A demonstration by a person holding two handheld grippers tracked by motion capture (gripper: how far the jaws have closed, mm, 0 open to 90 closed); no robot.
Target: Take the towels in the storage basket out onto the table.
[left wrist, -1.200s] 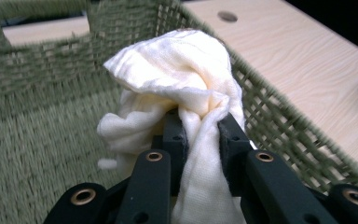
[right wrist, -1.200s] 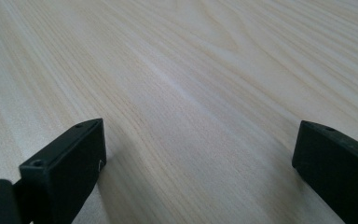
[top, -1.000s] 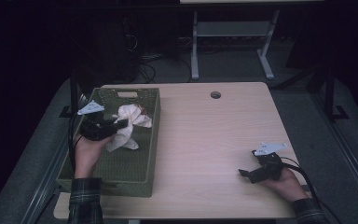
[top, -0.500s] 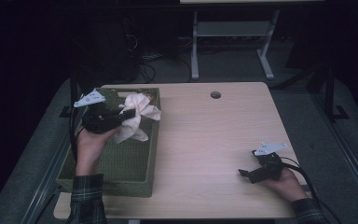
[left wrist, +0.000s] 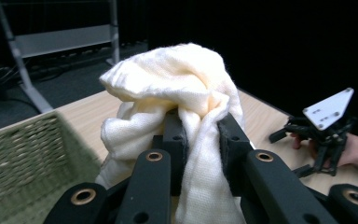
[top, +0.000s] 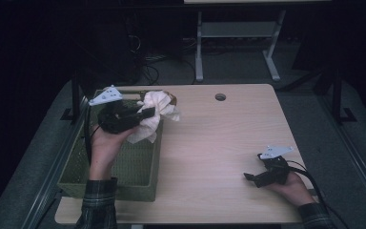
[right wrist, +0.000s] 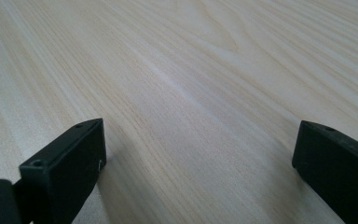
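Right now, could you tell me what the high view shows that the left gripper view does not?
High view alone: the whole green basket, the person's left hand under the left gripper, and the hole in the table. Left gripper view alone: close up, the cream cloth pinched between that gripper's pads. Both share the cloth, the basket, the table and the right gripper resting low on the table.

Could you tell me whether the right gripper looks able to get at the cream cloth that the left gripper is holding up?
Probably yes: the right gripper is open, with bare table before the cream cloth.
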